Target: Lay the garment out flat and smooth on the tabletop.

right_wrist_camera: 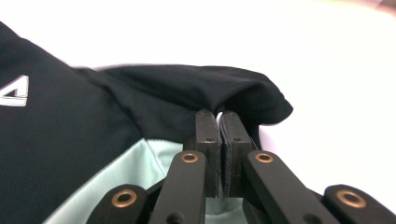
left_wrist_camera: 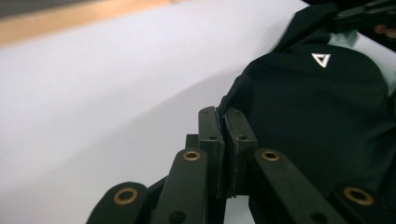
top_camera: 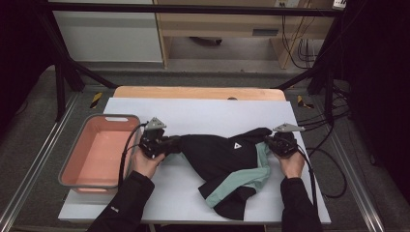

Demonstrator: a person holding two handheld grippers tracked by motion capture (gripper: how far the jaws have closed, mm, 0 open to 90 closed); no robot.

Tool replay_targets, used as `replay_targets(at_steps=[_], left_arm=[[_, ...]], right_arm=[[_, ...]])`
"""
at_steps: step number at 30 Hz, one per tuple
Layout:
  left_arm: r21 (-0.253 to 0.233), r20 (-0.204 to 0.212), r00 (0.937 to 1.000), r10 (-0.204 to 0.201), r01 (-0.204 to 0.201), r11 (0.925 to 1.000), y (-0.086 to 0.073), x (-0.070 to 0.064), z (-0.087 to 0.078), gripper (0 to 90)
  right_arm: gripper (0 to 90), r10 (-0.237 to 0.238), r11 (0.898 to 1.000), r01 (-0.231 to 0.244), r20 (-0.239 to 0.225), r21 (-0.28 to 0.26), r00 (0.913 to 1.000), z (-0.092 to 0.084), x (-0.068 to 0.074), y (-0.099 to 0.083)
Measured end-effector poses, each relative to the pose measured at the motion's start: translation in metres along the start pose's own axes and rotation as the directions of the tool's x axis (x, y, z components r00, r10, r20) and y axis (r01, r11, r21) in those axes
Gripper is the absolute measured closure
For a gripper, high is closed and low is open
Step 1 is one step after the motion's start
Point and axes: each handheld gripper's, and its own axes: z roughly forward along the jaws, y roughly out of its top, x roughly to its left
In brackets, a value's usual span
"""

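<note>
A black garment (top_camera: 227, 159) with mint-green panels and a small white triangle logo lies crumpled on the white sheet (top_camera: 193, 111). My left gripper (top_camera: 175, 143) is at its left end, jaws together and pinching the black fabric edge. In the left gripper view, the gripper (left_wrist_camera: 223, 114) is shut with the garment (left_wrist_camera: 322, 107) running off to its right. My right gripper (top_camera: 270, 140) is at the garment's upper right corner. In the right gripper view, the gripper (right_wrist_camera: 218, 114) is shut on a black fold of the garment (right_wrist_camera: 70, 140) that bunches over the tips.
A pink tub (top_camera: 111, 116) with a grey rim stands at the sheet's left side. The wooden table edge (top_camera: 193, 92) shows beyond the sheet. Cables (top_camera: 333, 164) trail off the right side. Black frame legs stand at the back corners.
</note>
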Motion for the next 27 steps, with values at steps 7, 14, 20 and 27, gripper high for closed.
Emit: replay_targets(at_steps=[7,14,20,27], left_arm=[[-0.066,-0.091,0.9940,-0.060,0.054,0.9963,0.035,0.015,0.005,61.6],[-0.034,-0.051,0.9981,-0.036,0.034,0.9988,0.000,-0.003,0.013,30.9],[0.007,0.004,0.9986,-0.054,0.054,0.9985,-0.028,-0.009,0.017,17.6],[0.011,0.040,0.9981,-0.046,0.046,0.9989,-0.054,-0.022,0.011,9.5]], right_arm=[[66.3,0.085,0.984,-0.071,0.083,-0.163,0.9929,-0.002,-0.007,0.028],[38.2,0.069,0.993,-0.073,-0.054,-0.094,0.9962,-0.006,0.014,0.010],[25.7,0.045,0.996,-0.057,-0.172,-0.066,0.9842,-0.016,0.041,-0.001],[23.0,-0.019,0.998,0.001,-0.265,-0.070,0.9642,-0.032,0.078,-0.003]])
